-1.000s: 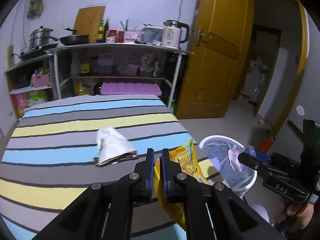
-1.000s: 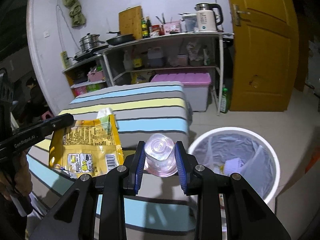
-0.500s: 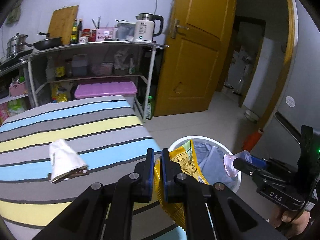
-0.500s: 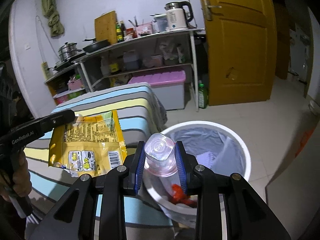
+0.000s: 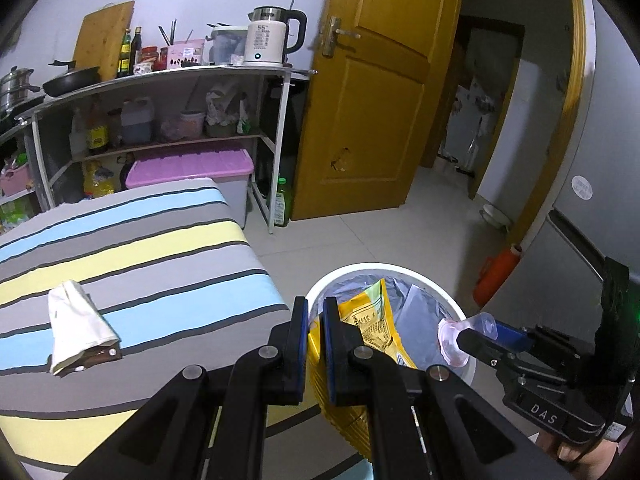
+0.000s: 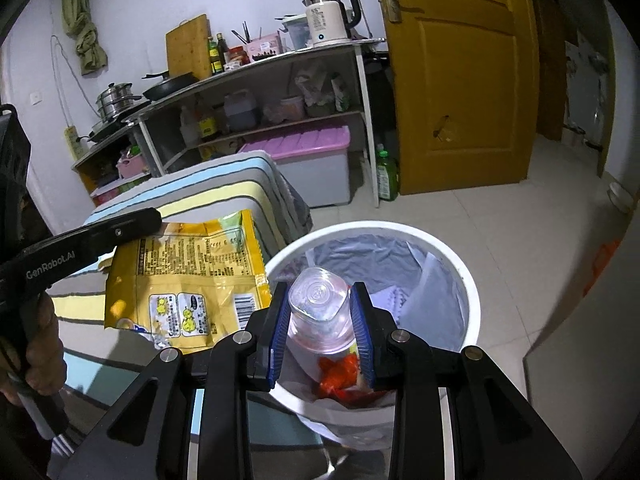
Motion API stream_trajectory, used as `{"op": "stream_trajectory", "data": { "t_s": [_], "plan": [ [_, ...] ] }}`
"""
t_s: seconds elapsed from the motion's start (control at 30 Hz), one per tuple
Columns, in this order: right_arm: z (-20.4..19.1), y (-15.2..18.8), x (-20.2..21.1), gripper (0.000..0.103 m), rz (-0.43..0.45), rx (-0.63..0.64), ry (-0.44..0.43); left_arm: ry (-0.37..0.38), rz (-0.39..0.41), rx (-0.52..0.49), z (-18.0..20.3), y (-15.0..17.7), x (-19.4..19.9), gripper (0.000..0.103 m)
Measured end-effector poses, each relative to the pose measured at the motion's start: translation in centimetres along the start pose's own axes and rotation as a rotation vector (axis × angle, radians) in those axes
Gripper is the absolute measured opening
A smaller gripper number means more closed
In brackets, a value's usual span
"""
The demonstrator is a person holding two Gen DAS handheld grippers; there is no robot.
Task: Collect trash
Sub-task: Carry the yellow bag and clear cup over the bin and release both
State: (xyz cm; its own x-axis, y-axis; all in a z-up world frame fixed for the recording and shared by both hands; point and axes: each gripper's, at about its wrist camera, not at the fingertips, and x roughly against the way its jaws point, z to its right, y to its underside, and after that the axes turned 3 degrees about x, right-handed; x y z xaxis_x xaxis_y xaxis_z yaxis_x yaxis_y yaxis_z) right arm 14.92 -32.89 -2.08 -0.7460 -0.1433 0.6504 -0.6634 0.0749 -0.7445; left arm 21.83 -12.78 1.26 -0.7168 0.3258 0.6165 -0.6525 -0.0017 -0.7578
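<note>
Left tongs clenched on yellow snack bag, bag hanging at near rim of white trash bin. Right tongs clamped on clear plastic cup, held over bin opening. Crumpled white wrapper lying on striped counter, well apart from bin.

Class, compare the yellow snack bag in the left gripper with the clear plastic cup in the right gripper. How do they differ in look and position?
The snack bag is flat, opaque and yellow with print; the plastic cup is round, clear and plain. The left gripper pinches the bag nearly closed; the right gripper spans the cup's width. The cup hangs over the trash bin; the bag is beside its rim. Both are held trash.
</note>
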Motion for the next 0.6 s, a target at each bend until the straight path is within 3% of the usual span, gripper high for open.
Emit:
{"op": "stream_trajectory", "data": {
  "t_s": [0.47,0.6],
  "plan": [
    [0.9,0.4,-1.6,0.032,-0.053,0.007,0.038,0.041,-0.067,-0.007,1.2,0.6,-3.6,0.008],
    [0.8,0.5,-1.7,0.041,-0.054,0.004,0.035,0.050,-0.075,-0.014,1.3,0.7,-3.9,0.011]
  ]
}}
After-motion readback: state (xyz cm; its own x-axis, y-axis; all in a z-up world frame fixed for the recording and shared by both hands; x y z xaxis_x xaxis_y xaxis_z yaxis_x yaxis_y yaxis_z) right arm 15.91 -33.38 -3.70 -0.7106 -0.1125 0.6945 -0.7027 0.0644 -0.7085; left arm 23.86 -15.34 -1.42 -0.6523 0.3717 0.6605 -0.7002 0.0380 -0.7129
